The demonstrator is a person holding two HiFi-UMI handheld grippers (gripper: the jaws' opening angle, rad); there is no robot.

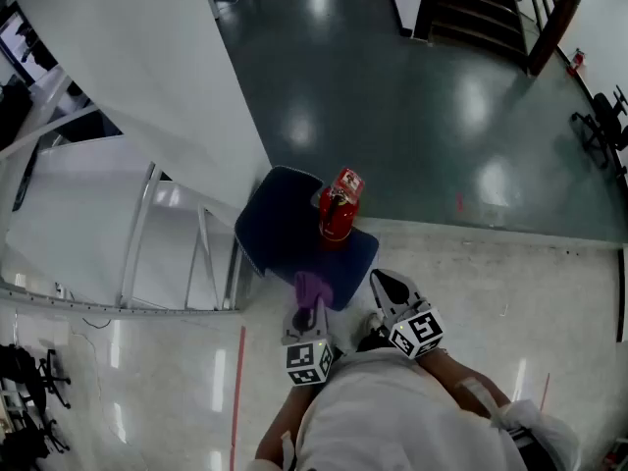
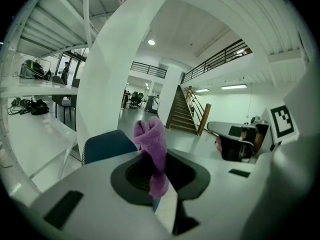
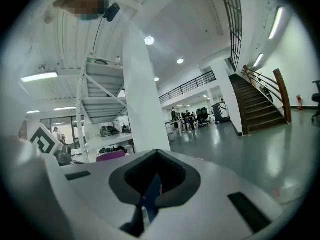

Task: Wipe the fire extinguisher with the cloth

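The left gripper's (image 2: 161,181) fingers (image 2: 131,176) are closed on a purple cloth (image 2: 152,140), which is pinched through its middle. Its bunched upper end stands up past the fingertips and a shorter end hangs below them. In the head view the left gripper (image 1: 312,300) points forward, and the cloth (image 1: 313,287) lies over the near edge of a low blue padded tabletop (image 1: 278,226) that looks like a chair seat. The right gripper's (image 3: 151,185) fingers (image 3: 172,184) are drawn almost together with nothing between them; only a thin slit shows, and blue is visible through it. In the head view the right gripper (image 1: 391,288) sits just beside the left one, at the near right corner of the tabletop, apart from the cloth. Each gripper carries a marker cube, left (image 1: 310,361) and right (image 1: 420,332), close to the person's pale sleeves (image 1: 392,410). The red fire extinguisher (image 1: 339,209) stands on the tabletop's far right part, beyond both grippers and touched by neither, with a pale tag at its top. To the left rise a white pillar (image 1: 157,77) and a white metal frame (image 1: 147,234). A glossy dark green floor (image 1: 392,106) lies ahead, and dark stairs (image 1: 481,8) are at the far right. A red line (image 1: 236,391) runs along the pale floor near the person.
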